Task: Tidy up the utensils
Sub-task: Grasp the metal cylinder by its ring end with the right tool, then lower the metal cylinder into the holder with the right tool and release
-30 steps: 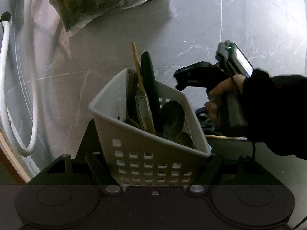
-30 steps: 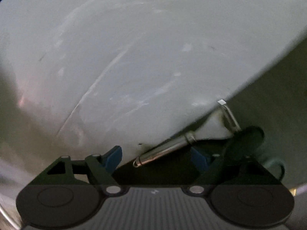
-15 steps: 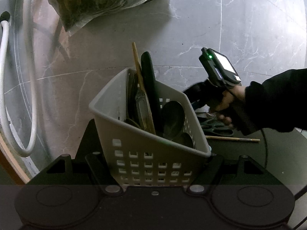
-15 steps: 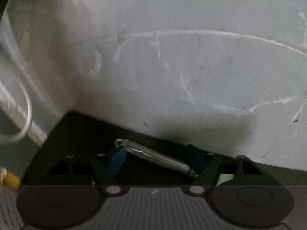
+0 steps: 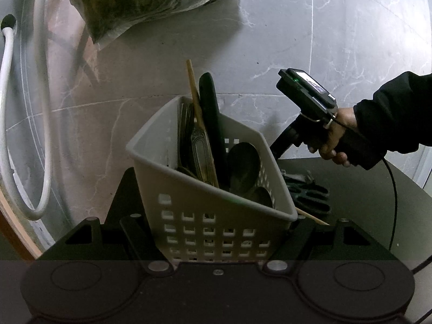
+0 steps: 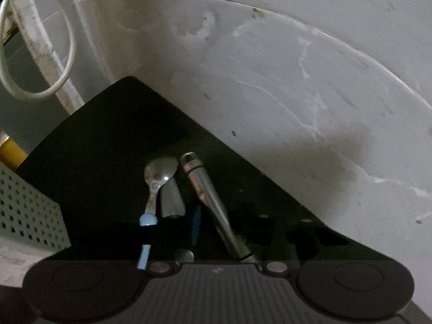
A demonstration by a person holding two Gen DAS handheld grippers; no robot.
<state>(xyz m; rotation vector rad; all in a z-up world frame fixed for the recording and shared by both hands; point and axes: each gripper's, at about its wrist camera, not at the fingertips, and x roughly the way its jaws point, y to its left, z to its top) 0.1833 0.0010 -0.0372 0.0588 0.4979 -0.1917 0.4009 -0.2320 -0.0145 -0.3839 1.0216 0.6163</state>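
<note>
My left gripper is shut on a white perforated basket that stands on the black table. In the basket are a chopstick, a black handle and dark spoons. My right gripper, held by a hand in a dark sleeve, points down behind the basket. In the right wrist view the right gripper is closing its jaws around a steel handle lying on the table. A thin dark gap still shows beside the blue pad.
A small spoon with a light blue handle and a flat metal piece lie left of the steel handle. Scissors and a loose chopstick lie right of the basket. A white hose, a bag of greens and a grey perforated box are nearby.
The right gripper has rolled, so the steel handle now runs lengthwise between its fingers instead of across them, and the jaws have narrowed. The left gripper and basket have stayed still.
</note>
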